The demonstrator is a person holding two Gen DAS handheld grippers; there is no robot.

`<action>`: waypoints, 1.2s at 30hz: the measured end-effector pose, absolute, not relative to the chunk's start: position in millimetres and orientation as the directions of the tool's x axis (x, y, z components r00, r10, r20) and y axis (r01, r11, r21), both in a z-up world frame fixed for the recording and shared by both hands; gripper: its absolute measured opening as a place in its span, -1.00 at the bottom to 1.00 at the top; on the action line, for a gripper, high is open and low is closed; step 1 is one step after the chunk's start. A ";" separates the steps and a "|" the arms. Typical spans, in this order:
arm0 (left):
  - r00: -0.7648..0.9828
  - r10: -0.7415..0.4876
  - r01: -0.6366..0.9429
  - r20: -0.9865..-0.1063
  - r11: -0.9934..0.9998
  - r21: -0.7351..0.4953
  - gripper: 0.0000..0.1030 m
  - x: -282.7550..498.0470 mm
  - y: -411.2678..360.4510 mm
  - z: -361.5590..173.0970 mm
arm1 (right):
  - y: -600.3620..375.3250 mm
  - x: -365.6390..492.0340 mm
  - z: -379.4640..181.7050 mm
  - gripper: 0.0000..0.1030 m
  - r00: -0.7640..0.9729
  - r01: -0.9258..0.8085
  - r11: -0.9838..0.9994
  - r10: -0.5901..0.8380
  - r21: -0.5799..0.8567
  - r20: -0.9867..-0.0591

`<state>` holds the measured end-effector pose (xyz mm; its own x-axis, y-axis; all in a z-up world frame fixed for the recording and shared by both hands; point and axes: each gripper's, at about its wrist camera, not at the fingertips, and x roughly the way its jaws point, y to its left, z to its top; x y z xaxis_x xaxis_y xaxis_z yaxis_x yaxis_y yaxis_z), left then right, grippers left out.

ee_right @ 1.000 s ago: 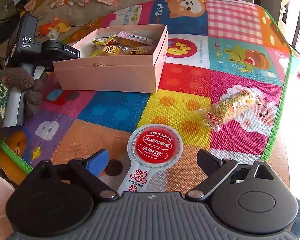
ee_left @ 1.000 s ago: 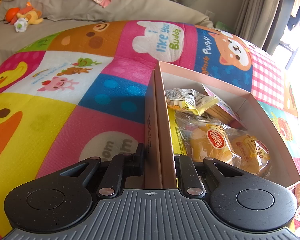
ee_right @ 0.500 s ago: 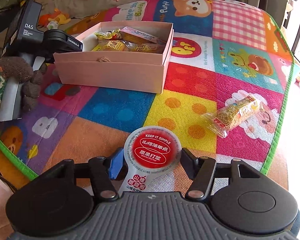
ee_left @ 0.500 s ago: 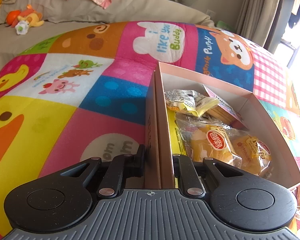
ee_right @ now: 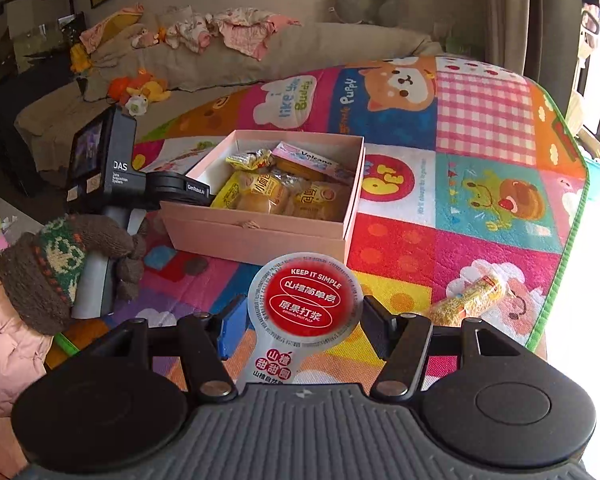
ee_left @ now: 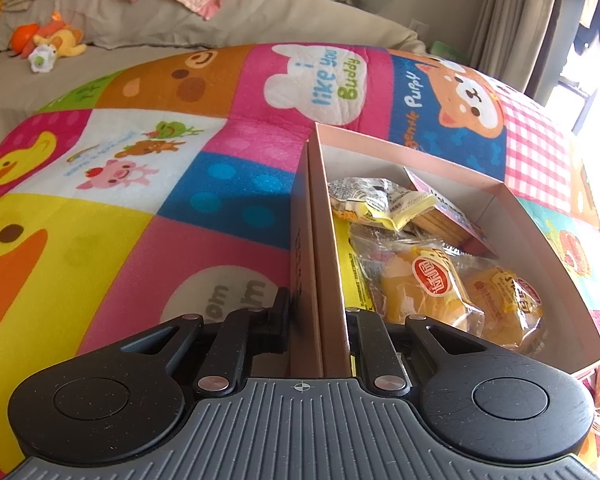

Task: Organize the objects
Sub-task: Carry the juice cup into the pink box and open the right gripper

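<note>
Our right gripper (ee_right: 302, 320), clamped on the red-lidded snack (ee_right: 306, 300), faces the pink box (ee_right: 256, 236) just ahead-left — its near wall pinched in our left gripper (ee_left: 318, 320).

Open mat (ee_right: 416, 236) right of the pink box (ee_right: 260, 236); left side's blocked by the left tongs (ee_right: 168, 190); snack bar (ee_right: 472, 296) near the edge.

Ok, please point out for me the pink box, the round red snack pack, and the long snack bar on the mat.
pink box (ee_right: 256, 236): right wrist view, front wall.
round red snack pack (ee_right: 309, 297): right wrist view, red label.
long snack bar (ee_right: 470, 296): right wrist view, wrapper's middle.
</note>
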<state>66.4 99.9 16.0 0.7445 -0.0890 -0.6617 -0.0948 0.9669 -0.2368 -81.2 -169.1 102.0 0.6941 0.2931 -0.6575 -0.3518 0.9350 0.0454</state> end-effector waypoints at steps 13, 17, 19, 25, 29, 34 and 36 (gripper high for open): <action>0.747 -0.096 -0.089 -0.658 0.966 -0.242 -0.68 65.4 100.8 15.1 | -103.7 15.5 155.7 0.19 0.790 -0.372 0.928 0.303 -0.024 -0.533; 0.747 -0.099 -0.087 -0.657 0.966 -0.244 -0.68 65.4 101.2 14.7 | -86.3 54.5 144.8 0.19 0.774 -0.349 0.937 0.276 -0.020 -0.569; 0.748 -0.101 -0.086 -0.656 0.965 -0.246 -0.68 65.4 101.8 14.5 | -81.9 64.6 136.2 0.23 0.769 -0.348 0.937 0.266 -0.032 -0.581; 0.748 -0.102 -0.087 -0.656 0.964 -0.250 -0.67 65.5 102.3 14.3 | -110.4 59.2 134.1 0.56 0.777 -0.302 0.953 0.261 0.024 -0.574; 0.748 -0.102 -0.088 -0.656 0.964 -0.250 -0.68 65.5 102.4 14.3 | -147.4 35.4 134.4 0.70 0.801 -0.257 0.966 0.233 0.034 -0.552; 0.748 -0.101 -0.089 -0.656 0.964 -0.250 -0.67 65.3 103.0 14.2 | -207.8 7.8 111.2 0.72 0.815 -0.119 0.992 0.127 0.051 -0.566; 0.748 -0.100 -0.092 -0.657 0.964 -0.251 -0.67 65.4 103.2 14.0 | -235.1 0.2 98.6 0.74 0.808 -0.038 0.996 0.081 0.087 -0.584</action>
